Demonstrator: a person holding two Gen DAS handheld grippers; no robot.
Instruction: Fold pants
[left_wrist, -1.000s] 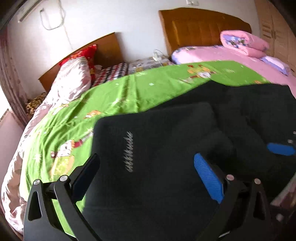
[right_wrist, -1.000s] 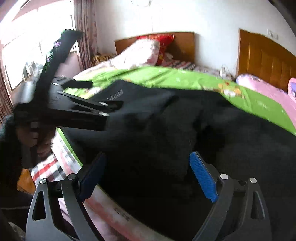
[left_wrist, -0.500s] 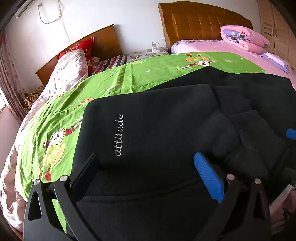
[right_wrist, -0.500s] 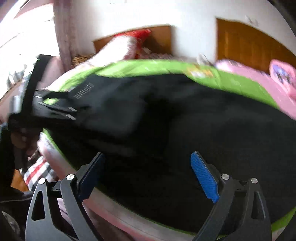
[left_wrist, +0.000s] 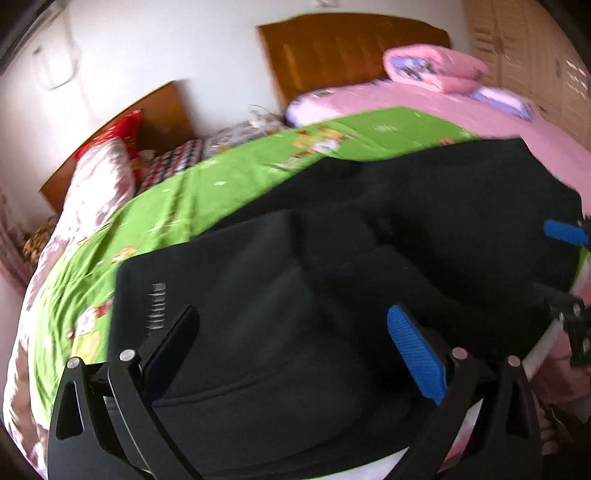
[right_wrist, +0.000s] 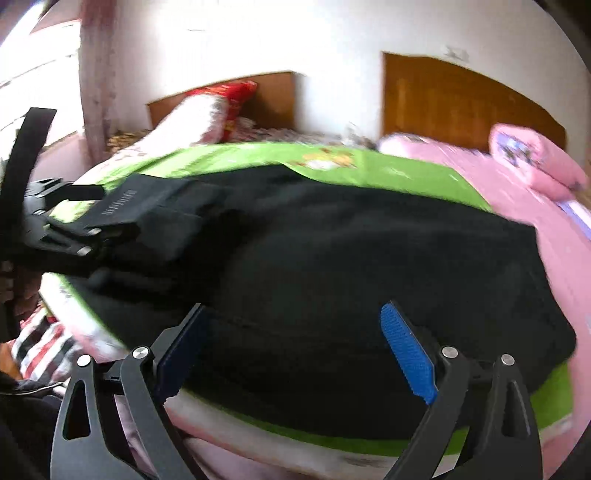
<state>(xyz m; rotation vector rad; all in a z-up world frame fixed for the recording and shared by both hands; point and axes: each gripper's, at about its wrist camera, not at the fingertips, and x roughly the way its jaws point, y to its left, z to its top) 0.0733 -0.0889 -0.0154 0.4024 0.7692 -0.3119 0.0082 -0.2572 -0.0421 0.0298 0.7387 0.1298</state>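
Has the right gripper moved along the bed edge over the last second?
Yes. In its own view the wooden headboard slid left, and the right gripper now faces further right over the black pants.

1. Left wrist view sits low and close over the black pants (left_wrist: 332, 295), facing the headboards (left_wrist: 351, 48) at 12 o'clock.
2. Right wrist view is similarly close, aimed alike.
3. Both share pants and green sheet (right_wrist: 258, 155).

Green sheet (left_wrist: 229, 192) free beyond pants (left_wrist: 295, 295); pillows (left_wrist: 99, 184) blocking far end.
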